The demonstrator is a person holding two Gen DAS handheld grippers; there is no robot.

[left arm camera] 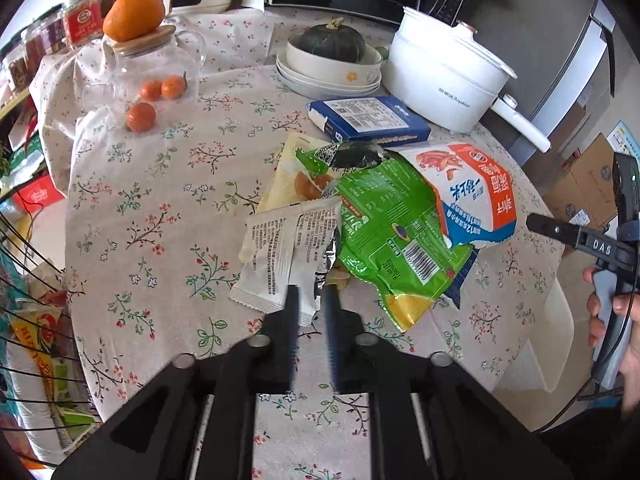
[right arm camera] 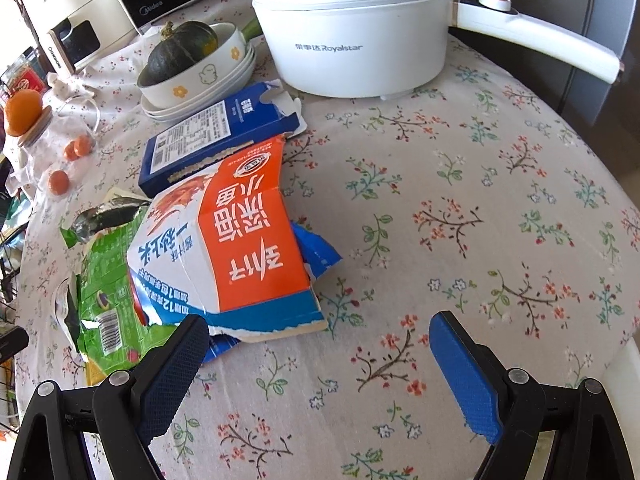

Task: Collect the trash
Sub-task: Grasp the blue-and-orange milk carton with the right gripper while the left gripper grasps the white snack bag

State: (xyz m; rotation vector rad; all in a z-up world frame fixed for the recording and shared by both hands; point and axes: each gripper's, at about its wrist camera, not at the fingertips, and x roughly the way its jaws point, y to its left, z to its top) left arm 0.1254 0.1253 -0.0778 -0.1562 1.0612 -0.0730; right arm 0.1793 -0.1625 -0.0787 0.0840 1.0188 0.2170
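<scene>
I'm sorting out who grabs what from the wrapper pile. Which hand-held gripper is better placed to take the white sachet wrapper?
Left. The left hand-held gripper has its narrow-set fingers right at the white sachet wrapper, nothing gripped. The right hand-held gripper, wide open, sits by the orange and white carton, across the pile.

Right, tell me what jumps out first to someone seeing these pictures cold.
A heap of torn packaging in the middle of the floral tablecloth: an orange and white carton lying on a green wrapper, with a white sachet at the near edge. Behind it stand a white electric pot and a dark squash in stacked bowls. The right gripper hangs wide open just short of the carton.
</scene>
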